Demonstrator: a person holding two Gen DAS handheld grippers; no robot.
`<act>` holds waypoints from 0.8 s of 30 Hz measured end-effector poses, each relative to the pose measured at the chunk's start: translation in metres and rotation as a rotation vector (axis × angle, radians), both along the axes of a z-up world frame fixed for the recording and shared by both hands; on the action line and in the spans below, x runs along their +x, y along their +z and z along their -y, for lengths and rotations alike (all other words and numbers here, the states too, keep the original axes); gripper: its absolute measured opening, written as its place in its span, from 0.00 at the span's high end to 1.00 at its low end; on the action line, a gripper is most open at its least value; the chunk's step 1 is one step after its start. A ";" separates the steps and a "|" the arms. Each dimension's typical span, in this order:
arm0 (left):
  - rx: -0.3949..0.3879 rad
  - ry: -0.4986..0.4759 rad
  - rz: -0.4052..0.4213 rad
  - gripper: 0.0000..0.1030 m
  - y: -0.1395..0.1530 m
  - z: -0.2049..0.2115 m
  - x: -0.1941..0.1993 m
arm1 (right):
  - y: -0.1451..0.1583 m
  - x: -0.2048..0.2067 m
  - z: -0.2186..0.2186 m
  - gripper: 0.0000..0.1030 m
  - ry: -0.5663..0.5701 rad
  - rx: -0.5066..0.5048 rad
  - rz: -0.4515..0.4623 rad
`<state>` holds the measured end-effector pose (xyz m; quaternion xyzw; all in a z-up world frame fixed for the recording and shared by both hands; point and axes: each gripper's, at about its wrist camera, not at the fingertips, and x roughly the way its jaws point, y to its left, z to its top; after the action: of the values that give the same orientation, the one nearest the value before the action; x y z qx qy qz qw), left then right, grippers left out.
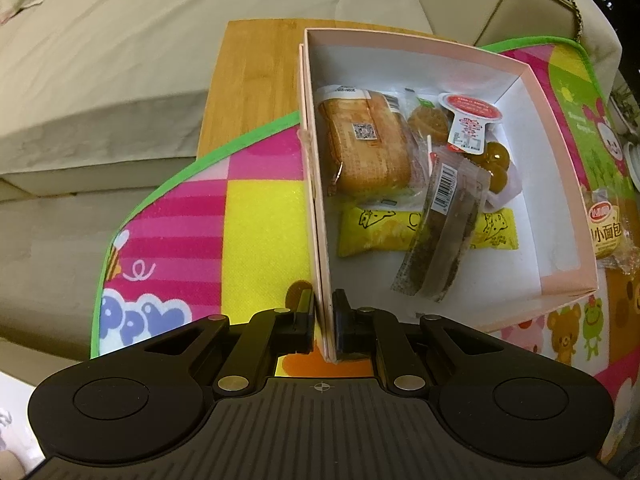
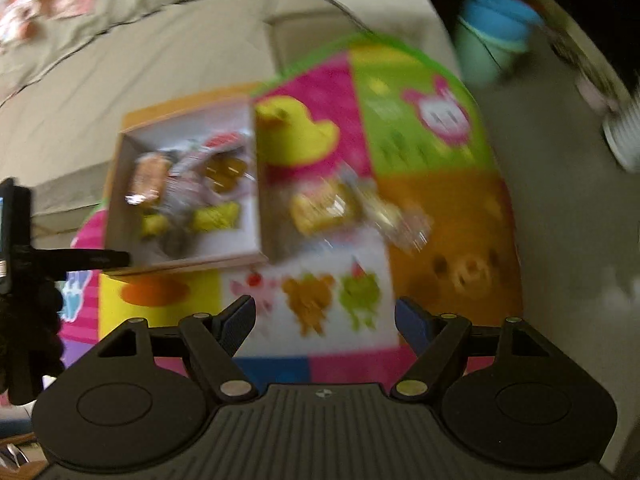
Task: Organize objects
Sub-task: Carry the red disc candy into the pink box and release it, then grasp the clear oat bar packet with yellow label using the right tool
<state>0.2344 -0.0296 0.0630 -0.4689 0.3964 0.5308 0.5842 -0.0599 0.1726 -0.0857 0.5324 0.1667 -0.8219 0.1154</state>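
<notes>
In the right wrist view we see the small bread packet (image 2: 320, 210) above frame centre, straight ahead of our right hand-held gripper (image 2: 325, 320), which is spread wide and empty. It lies on the mat (image 2: 448, 216) just right of the pink box (image 2: 256, 184), long axis unclear from blur. Our left hand-held gripper (image 1: 323, 320) pinches the box wall, so the right one is the free one.

Beige sofa (image 1: 120, 60) behind; blue bucket (image 2: 494, 28) (blurred) beyond.

Each gripper is matte black plastic. The left gripper (image 1: 323, 320) has a ribbed grey body, two round discs at 4 and 8 o'clock, silver rivets on its linkage arms and a small crosshair mark. The right gripper (image 2: 325, 318) looks the same, with blue finger pads (image 2: 240, 322).
</notes>
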 end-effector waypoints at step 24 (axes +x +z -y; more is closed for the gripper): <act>-0.038 -0.068 -0.074 0.90 -0.001 -0.009 0.011 | -0.033 -0.045 -0.041 0.19 -0.051 -0.014 0.019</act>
<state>0.2457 -0.0207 0.0623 -0.4463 0.4435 0.5199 0.5779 -0.1046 0.2131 -0.1188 0.5436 0.1462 -0.8205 0.0997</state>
